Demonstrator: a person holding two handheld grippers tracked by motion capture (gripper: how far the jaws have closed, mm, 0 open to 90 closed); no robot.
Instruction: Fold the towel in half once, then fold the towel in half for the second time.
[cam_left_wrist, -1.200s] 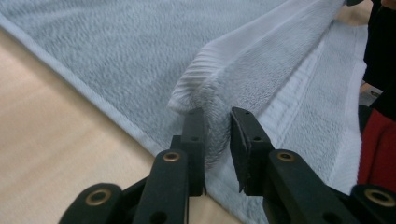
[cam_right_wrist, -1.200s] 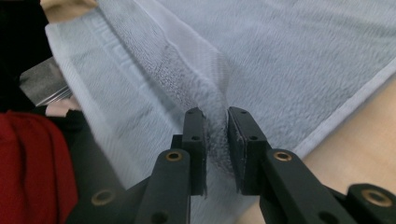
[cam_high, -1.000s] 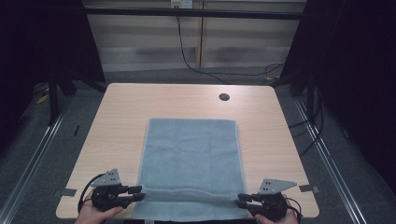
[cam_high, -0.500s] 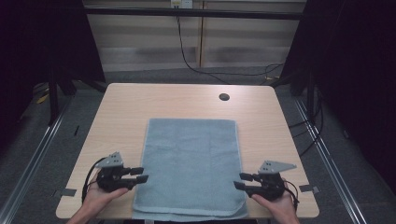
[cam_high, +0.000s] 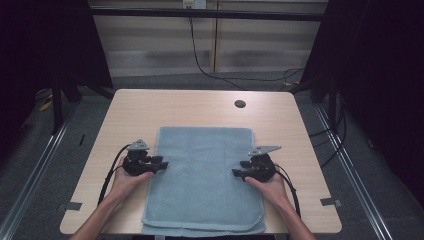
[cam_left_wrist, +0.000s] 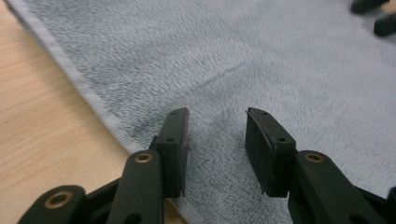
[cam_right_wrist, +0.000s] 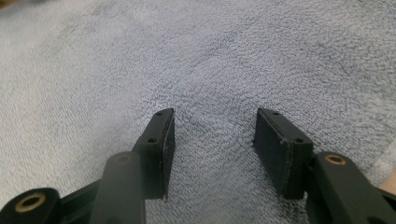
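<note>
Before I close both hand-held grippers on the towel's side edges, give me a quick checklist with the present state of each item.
1. Towel lies flat on the table: ok, though its near edge reaches the table's front edge.
2. Left hand-held gripper at the towel's left edge, jaws apart: ok.
3. Right hand-held gripper at the right edge; its jaws have just been opening, nothing pinched: ok.
4. Both about level across the towel: ok.
5. Cloth between the pads for a pinch: not ok, it lies flat beneath them.
6. Cables clear of the towel: ok.

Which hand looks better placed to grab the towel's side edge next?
Probably the left gripper: its open fingers sit right beside the towel hem. The right gripper, also open, is farther in over the cloth.
</note>
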